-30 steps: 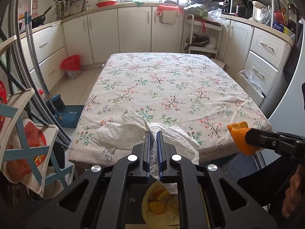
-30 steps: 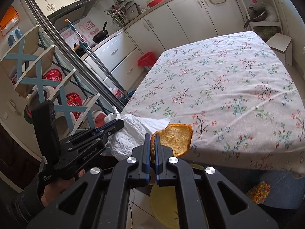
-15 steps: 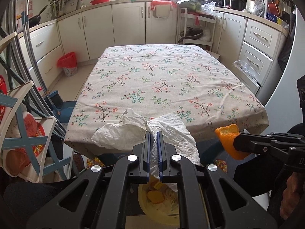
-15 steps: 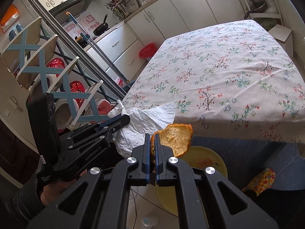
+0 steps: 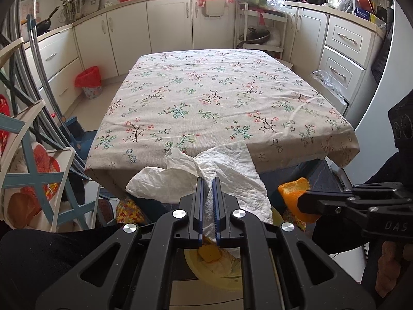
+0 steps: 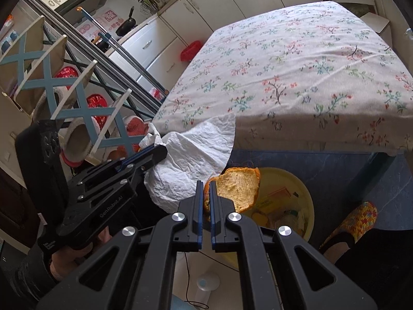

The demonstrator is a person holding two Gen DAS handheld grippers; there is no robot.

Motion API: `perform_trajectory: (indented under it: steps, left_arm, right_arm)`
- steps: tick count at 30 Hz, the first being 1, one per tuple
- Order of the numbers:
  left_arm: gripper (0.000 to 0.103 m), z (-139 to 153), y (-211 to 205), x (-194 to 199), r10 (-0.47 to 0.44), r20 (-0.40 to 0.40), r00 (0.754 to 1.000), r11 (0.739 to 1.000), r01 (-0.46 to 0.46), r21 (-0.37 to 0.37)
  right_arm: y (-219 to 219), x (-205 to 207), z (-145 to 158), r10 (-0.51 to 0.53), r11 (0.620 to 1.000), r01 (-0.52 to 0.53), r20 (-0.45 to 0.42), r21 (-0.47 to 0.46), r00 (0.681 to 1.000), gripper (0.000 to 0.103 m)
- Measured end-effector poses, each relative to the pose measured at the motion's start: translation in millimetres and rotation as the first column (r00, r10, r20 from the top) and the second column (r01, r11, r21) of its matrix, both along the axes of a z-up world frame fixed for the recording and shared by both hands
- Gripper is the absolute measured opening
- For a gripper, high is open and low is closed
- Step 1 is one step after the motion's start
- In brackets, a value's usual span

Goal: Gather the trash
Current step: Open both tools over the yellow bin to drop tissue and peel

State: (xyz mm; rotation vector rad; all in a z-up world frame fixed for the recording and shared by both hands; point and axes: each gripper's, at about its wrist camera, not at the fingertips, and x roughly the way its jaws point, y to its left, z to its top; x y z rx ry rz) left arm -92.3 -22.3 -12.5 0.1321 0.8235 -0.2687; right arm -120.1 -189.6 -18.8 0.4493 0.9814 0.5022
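Observation:
My left gripper [image 5: 208,180] is shut on a crumpled white paper towel [image 5: 227,175] and holds it in the air in front of the table's near edge. The towel also shows in the right wrist view [image 6: 191,160], with the left gripper [image 6: 158,152] on it. My right gripper [image 6: 204,184] is shut on a piece of orange peel [image 6: 238,190], seen in the left wrist view too [image 5: 293,190]. Both hang above a yellow bin [image 6: 308,201] on the floor that holds peel and scraps; part of the bin shows under the left gripper [image 5: 222,266].
The table with a floral cloth [image 5: 219,98] stands ahead. A blue-and-white rack [image 6: 64,87] and leaning poles [image 5: 44,77] are on the left. A red bin [image 5: 89,81] stands by the cabinets. A slippered foot [image 6: 357,219] is beside the yellow bin.
Both grippers have drawn back from the table and lower with their loads; the towel has left the tabletop, and the yellow bin has come into fuller view below.

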Motion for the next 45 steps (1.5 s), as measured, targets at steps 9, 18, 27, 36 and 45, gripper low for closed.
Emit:
perform_trajectory:
  steps: [9,18,27,36,45]
  left_arm:
    - [0.006,0,4,-4,0.007,0.0,1.0,1.0,-0.007,-0.007]
    - [0.006,-2,2,-6,-0.007,-0.008,1.0,1.0,0.007,0.002]
    - [0.008,-13,-16,-9,-0.063,-0.051,0.997,0.997,0.065,0.039]
    - [0.031,-18,-20,-10,-0.07,-0.061,0.996,0.995,0.074,0.065]
    - [0.045,-17,-22,-14,-0.076,-0.055,0.996,0.994,0.08,0.076]
  right_arm:
    - [3,2,-11,-0.007,0.999,0.005,-0.045,-0.046,0.999,0.03]
    - [-3,0,-7,-0.047,0.998,0.046,-0.025,-0.045,0.999,0.031]
    - [-10,0,-1,-0.088,0.996,0.088,-0.001,-0.028,0.996,0.034]
    - [-11,-1,2,-0.095,0.995,0.095,0.006,-0.024,0.995,0.035]
    - [-12,-3,3,-0.103,0.994,0.103,0.011,-0.025,0.995,0.04]
